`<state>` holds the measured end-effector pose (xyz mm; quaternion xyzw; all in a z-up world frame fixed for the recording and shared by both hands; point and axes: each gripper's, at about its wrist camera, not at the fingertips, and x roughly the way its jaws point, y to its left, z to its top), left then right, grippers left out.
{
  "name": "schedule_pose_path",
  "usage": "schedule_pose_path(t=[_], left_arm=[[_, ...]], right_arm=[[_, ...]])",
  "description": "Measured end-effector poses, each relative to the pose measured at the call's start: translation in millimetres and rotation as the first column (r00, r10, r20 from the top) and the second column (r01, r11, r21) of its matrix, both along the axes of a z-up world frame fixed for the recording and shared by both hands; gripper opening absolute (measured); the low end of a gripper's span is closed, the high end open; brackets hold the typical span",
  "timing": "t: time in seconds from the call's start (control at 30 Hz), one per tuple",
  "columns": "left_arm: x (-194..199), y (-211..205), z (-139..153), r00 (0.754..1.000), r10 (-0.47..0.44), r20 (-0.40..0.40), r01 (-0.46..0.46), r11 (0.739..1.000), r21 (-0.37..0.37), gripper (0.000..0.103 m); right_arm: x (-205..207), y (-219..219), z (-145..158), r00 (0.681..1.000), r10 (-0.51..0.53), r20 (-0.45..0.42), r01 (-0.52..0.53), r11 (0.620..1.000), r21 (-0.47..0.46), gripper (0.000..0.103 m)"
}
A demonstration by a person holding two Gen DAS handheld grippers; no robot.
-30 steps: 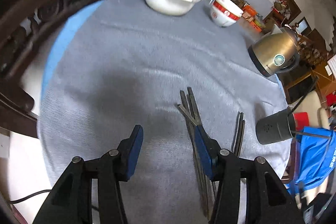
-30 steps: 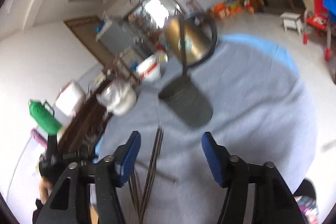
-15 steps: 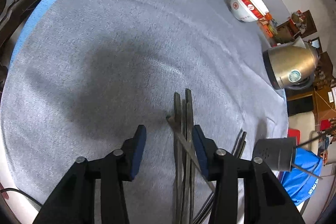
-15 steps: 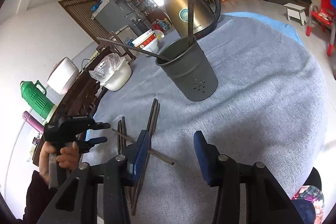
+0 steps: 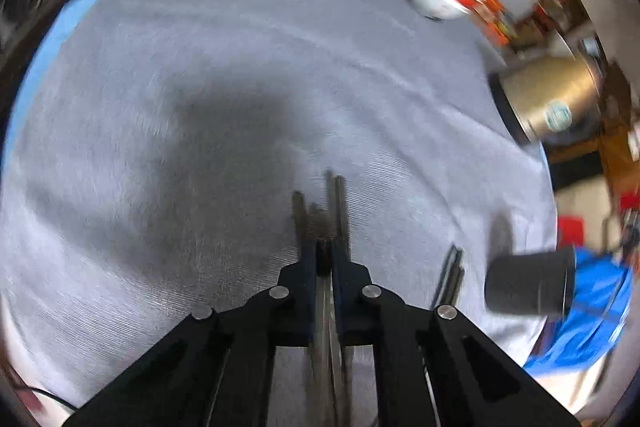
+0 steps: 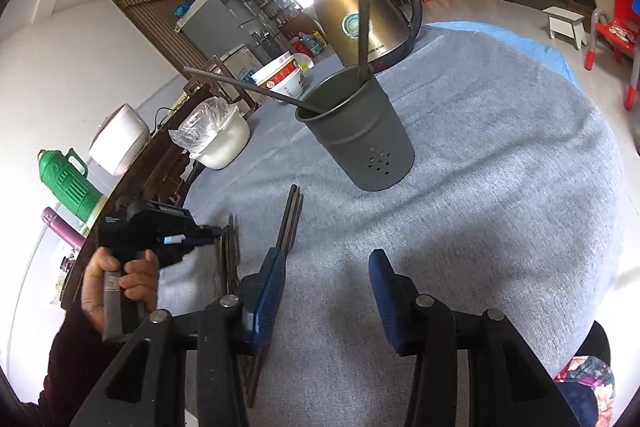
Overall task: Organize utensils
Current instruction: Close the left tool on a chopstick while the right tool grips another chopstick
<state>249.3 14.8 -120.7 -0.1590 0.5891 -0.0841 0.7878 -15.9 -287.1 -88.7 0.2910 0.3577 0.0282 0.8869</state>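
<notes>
Since a second ago the left gripper point(image 5: 325, 259) has slid over the dark metal chopsticks point(image 5: 336, 203) lying on the grey tablecloth point(image 5: 200, 107) and clamped shut on them. Two sticks already stand in the dark grey perforated metal holder point(image 6: 360, 139); several more lie flat nearby. Right gripper point(image 6: 327, 291) hovers half open, holding nothing.

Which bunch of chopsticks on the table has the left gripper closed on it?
The left gripper is shut on the bunch nearer the dark wooden sideboard. The other pair, lying closer to the grey holder, sits free on the cloth.
</notes>
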Motion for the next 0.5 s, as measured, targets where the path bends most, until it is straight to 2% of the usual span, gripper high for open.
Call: schedule_pose_path(t=[0.1, 0.23, 0.5], left_arm=[[-3.5, -7.0, 21.1, 0.995, -0.093, 0.034, 0.093, 0.995, 0.019, 0.007], [-7.8, -5.9, 40.0, 0.984, -0.159, 0.076, 0.156, 0.986, 0.053, 0.007], [-2.4, 6.1, 32.3, 0.978, -0.199, 0.066, 0.196, 0.979, 0.051, 0.007]], right_arm=[[17.3, 6.6, -0.1, 0.999, 0.032, -0.028, -0.032, 0.999, 0.001, 0.045], [52.9, 27.4, -5.5, 0.992, 0.085, -0.093, -0.088, 0.996, -0.030, 0.039], [115.8, 63.3, -29.7, 0.971, 0.123, -0.204, -0.142, 0.987, -0.080, 0.029]])
